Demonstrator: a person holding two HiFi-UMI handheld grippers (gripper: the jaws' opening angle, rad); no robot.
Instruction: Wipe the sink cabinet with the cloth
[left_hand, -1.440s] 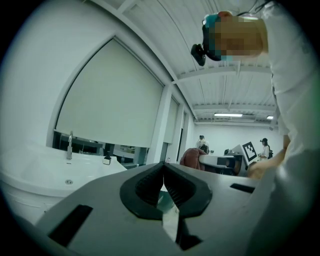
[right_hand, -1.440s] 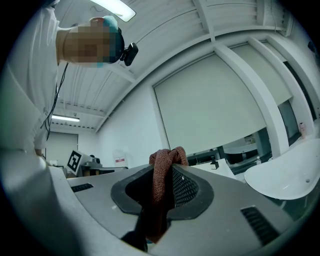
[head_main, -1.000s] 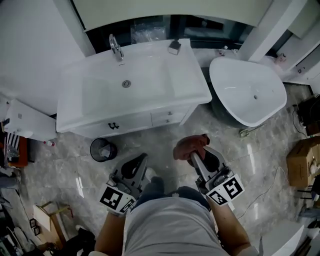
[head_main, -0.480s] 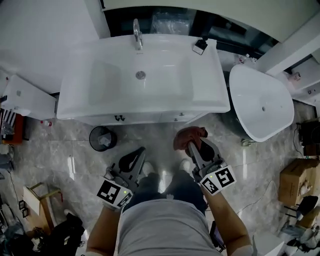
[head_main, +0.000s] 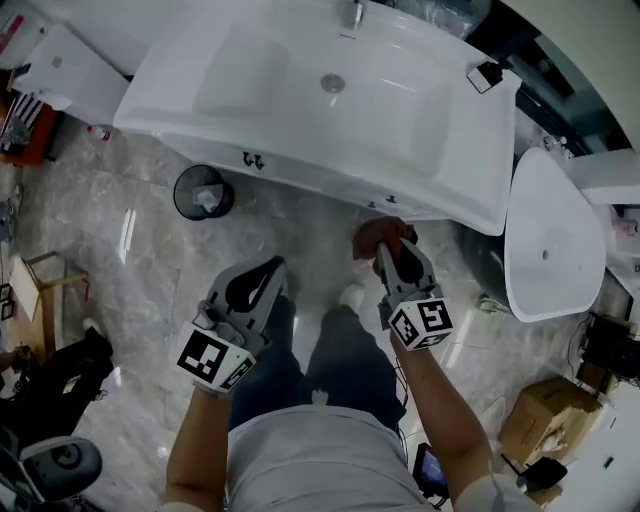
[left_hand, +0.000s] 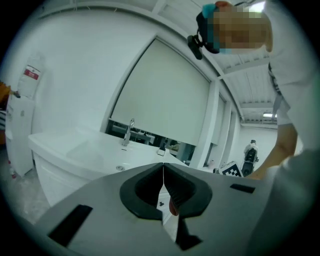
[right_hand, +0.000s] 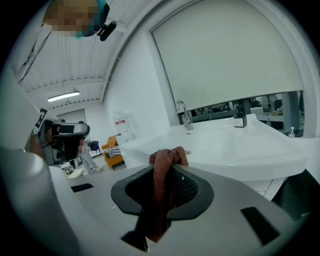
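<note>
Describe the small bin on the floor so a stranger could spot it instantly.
Find the big white sink cabinet. On the grey marble floor in front of it stands the bin. It is the only round black thing there, with something pale inside.

Holds the left gripper (head_main: 272, 270) forward, jaws together and empty. Clamps the cloth (head_main: 378, 236) in the right gripper (head_main: 388, 252), forearm extended.

Grey marble floor (head_main: 150, 290) w/ blk bin (head_main: 203, 192)
</note>
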